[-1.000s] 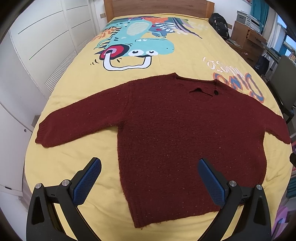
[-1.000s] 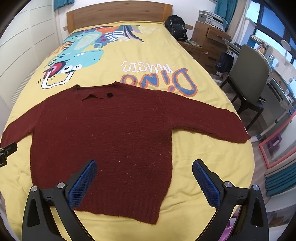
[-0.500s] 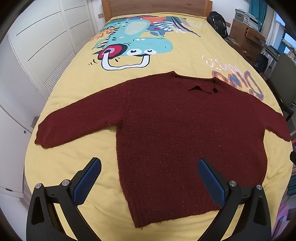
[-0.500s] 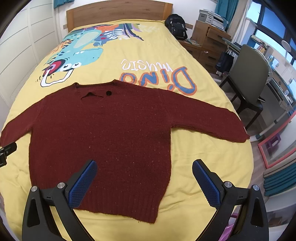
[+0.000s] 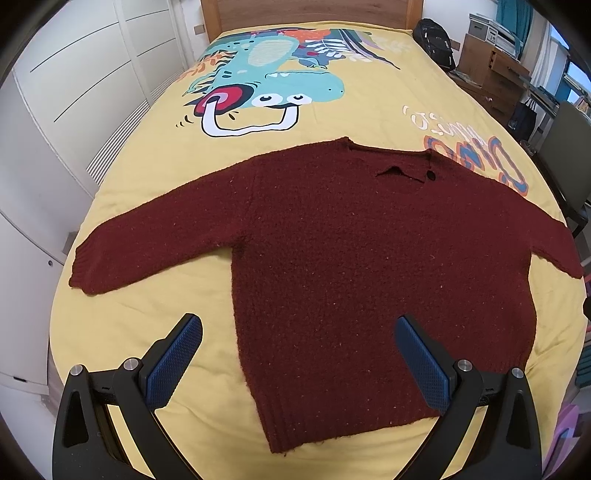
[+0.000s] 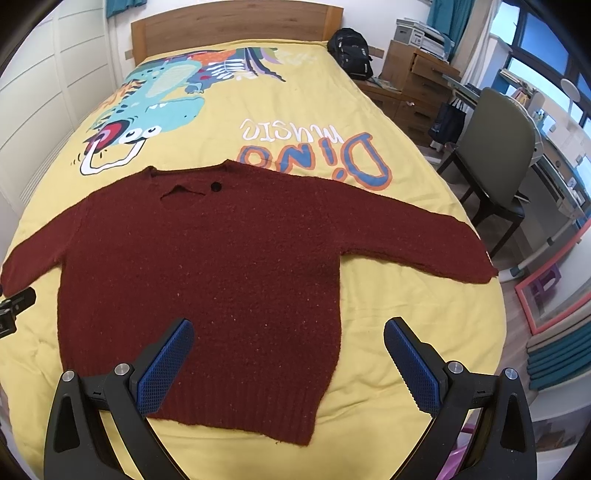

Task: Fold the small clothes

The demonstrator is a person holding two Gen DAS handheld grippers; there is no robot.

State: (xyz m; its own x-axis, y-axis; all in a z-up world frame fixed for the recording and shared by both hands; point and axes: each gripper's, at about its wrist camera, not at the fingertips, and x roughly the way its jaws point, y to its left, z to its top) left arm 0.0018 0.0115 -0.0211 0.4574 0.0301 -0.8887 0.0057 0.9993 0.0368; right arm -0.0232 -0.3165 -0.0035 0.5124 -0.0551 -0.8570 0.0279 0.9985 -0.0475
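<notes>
A dark red knitted sweater [image 5: 351, 258] [image 6: 221, 266] lies flat and spread out on the yellow bedspread [image 5: 140, 317], both sleeves stretched sideways and the hem toward me. My left gripper [image 5: 297, 334] hovers open above the sweater's lower left part, near its hem. Above the lower right part, my right gripper [image 6: 288, 336] also stands open, its right finger over bare bedspread [image 6: 388, 302]. Neither holds anything. A piece of the left gripper shows at the left edge of the right wrist view.
The bed has a wooden headboard [image 6: 236, 22] and a dinosaur print [image 5: 266, 88]. White cupboard doors [image 5: 48, 122] run along the left side. On the right are a black backpack [image 6: 349, 51], wooden drawers [image 6: 413, 81], a grey chair [image 6: 495, 147] and a desk.
Both views have drifted slightly, so the sweater sits a little lower and closer in frame. The sweater itself has not moved and both grippers stay open.
</notes>
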